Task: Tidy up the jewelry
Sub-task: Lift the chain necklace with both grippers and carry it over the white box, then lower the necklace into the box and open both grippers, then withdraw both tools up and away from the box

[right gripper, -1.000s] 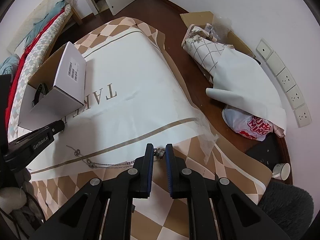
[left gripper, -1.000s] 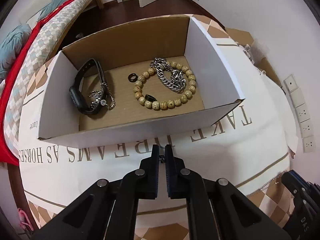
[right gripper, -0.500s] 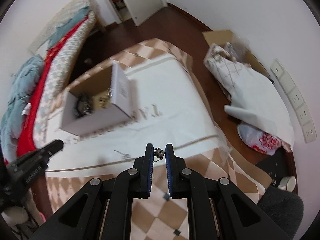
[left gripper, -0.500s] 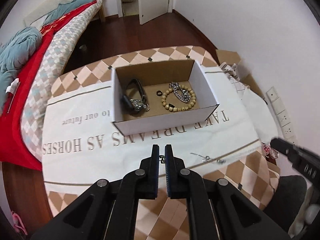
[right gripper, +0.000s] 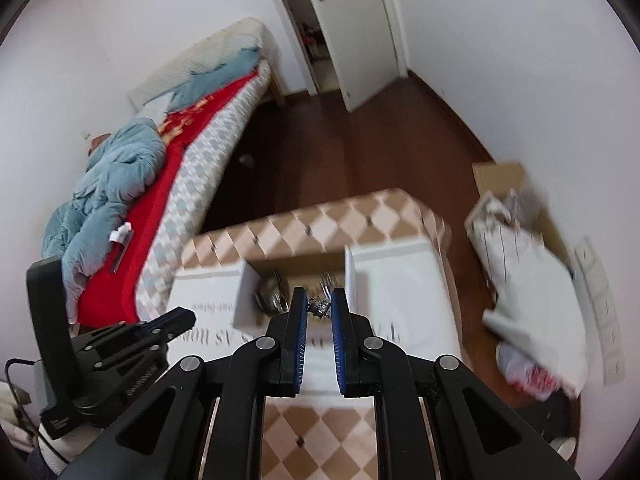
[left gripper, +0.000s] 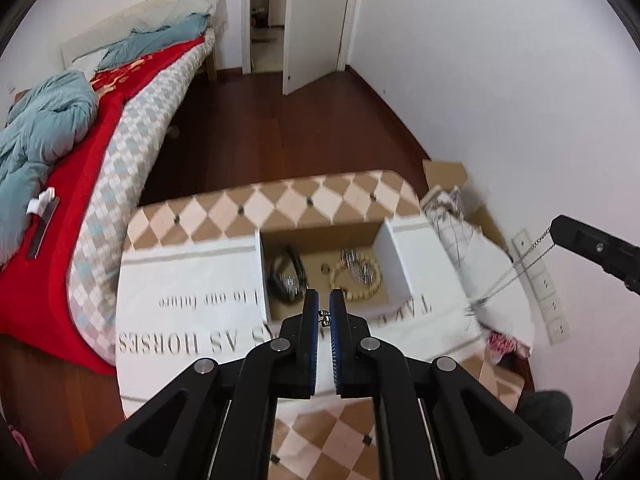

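A white cardboard box (left gripper: 396, 256) stands open on the cloth-covered table (left gripper: 192, 280). Inside it lie a black watch band (left gripper: 289, 276), a tan bead bracelet (left gripper: 362, 290), a heavy silver chain bracelet (left gripper: 354, 266) and a small black ring (left gripper: 326, 268). My left gripper (left gripper: 324, 313) hovers high over the box's near wall, shut on a small metal link. My right gripper (right gripper: 319, 306) is shut on a silver clasp or pendant. In the left wrist view the right gripper (left gripper: 560, 232) is at the right edge, and a thin silver necklace (left gripper: 508, 276) hangs from it in two strands.
A bed (left gripper: 60, 160) with a red cover and blue quilt runs along the left. White fabric and bags (right gripper: 532, 280) are piled on the floor to the right of the table, below wall sockets (left gripper: 548, 292). An open door (left gripper: 312, 20) is at the back.
Both grippers have risen well above the table. The thin necklace, lying on the cloth a second ago, now hangs in the air. The box looks much smaller and farther below.
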`<state>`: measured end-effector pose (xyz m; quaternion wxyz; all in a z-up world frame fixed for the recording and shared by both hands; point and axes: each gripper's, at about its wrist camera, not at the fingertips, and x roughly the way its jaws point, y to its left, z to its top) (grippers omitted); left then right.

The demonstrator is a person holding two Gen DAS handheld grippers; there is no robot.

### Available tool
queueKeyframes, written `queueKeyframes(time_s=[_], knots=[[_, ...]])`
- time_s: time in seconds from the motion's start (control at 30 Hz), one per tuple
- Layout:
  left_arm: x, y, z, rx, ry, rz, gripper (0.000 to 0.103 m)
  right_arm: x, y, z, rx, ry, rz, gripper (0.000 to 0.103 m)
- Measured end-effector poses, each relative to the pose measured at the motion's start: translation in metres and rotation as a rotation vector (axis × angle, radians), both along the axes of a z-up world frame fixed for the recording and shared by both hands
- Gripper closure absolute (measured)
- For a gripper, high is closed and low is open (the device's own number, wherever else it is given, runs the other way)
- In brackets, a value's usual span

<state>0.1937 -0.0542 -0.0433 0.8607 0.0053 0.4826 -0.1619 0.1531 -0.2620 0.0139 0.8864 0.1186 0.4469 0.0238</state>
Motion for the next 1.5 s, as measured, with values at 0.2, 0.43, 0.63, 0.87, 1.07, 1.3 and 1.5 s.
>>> queueKeyframes(time_s=[0.2,0.43,0.63,0.87,1.07,1.3,1.5], knots=[[0.044,0.005,-0.006,0.005,0.035,0.023,0.1,0.047,0.021,0.012,-0.049,-0.01,0.038,0.09],[0.082,0.007,-0.054,0.009,0.17,0.03,0.099,0.096,0.041,-0.044,-0.039,0.124,0.07,0.09],[0.093,0.01,-0.07,0.032,0.227,0.062,0.095,0.123,0.044,-0.092,-0.003,0.251,0.096,0.089],[0.09,0.026,-0.066,0.118,0.146,0.14,0.029,0.124,0.037,-0.113,-0.087,0.298,0.054,0.046],[0.085,0.036,-0.084,0.196,0.131,0.191,0.008,0.119,0.035,-0.143,-0.195,0.349,0.019,0.012],[0.079,0.03,-0.109,0.241,0.166,0.197,0.0,0.115,0.039,-0.172,-0.303,0.376,-0.016,0.0],[0.072,0.028,-0.11,0.249,0.157,0.207,0.0,0.108,0.037,-0.173,-0.312,0.369,-0.031,0.0]])
